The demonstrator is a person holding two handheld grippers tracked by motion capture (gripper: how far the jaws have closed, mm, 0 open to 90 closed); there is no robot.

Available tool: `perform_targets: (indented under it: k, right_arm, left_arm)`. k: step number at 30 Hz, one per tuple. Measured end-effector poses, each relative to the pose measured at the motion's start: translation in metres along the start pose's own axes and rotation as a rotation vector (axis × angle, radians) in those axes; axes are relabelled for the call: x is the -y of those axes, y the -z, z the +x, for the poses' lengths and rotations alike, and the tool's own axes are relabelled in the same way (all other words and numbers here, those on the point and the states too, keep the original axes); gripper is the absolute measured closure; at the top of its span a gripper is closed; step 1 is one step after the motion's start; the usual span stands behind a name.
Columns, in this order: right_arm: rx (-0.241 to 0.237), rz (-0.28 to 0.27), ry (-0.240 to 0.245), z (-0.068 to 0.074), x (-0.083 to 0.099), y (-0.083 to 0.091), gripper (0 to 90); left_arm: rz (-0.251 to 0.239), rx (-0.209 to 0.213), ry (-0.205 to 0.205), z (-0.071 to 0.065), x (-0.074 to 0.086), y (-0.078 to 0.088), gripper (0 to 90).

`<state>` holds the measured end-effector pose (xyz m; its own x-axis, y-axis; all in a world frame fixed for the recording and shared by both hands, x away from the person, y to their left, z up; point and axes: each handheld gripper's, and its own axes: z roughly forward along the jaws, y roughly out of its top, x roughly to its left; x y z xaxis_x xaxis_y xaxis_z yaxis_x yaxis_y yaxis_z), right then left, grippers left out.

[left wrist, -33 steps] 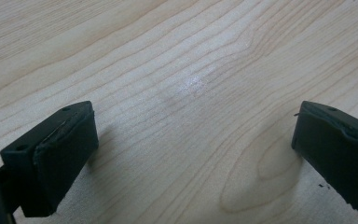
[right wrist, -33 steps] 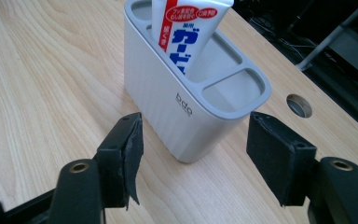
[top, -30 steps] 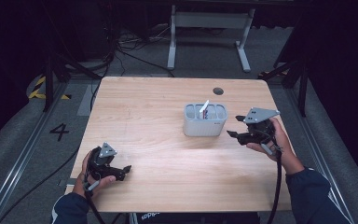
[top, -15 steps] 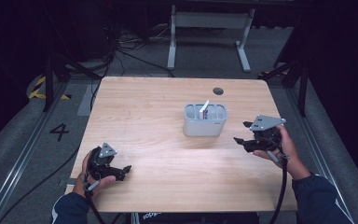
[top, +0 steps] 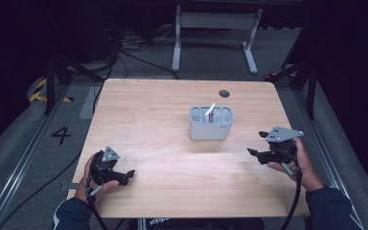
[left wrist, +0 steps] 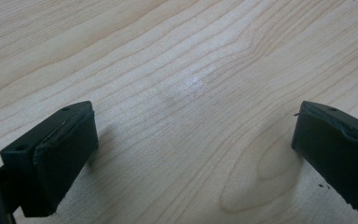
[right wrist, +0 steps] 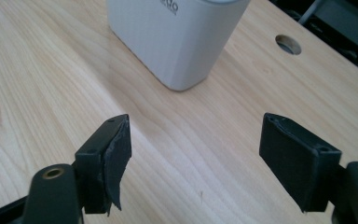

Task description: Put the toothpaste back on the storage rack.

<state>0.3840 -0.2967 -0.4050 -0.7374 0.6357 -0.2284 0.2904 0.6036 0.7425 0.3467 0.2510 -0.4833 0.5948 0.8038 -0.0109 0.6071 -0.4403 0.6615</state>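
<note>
Jaws of the left gripper (left wrist: 193, 154) and right gripper (right wrist: 198, 161) both stand wide apart over bare wooden table (top: 153, 120), gripping nothing. Ahead of the right gripper stands a grey compartmented holder (right wrist: 175, 39), its front lettering cut off and unreadable; from above, a white stick-like item (top: 210, 110) leans in its middle compartment. A "4" (top: 61, 135) marks the floor left of the table.

A pale wood bench (top: 153, 120) with visible grain and a soft sheen carries a smooth, matt grey plastic holder (top: 210, 128). Matt black fingers (right wrist: 116, 154) on the right gripper (right wrist: 196, 161) wear rough, frayed padding; those (left wrist: 65, 149) on the left gripper (left wrist: 193, 154) look alike.
</note>
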Motion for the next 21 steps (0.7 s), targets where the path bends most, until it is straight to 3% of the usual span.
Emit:
perform_targets:
  k: [11, 12, 20, 21]
  right_arm:
    - [-0.018, 0.016, -0.033, 0.0, 0.031, 0.005, 24.1]
    - [-0.023, 0.026, -0.046, 0.0, 0.039, 0.005, 24.8]
    - [-0.047, 0.045, -0.083, -0.001, 0.067, 0.006, 24.1]
    - [-0.06, 0.051, -0.105, -0.001, 0.075, 0.005, 23.6]
  left_arm:
    - [0.0, 0.004, -0.001, 0.0, 0.0, 0.0, 0.5]
    - [-0.002, 0.003, -0.015, 0.001, -0.001, 0.0, 0.5]
    - [-0.001, 0.004, -0.016, 0.001, -0.001, 0.0, 0.4]
    - [-0.001, 0.003, -0.016, 0.002, -0.001, 0.0, 0.4]
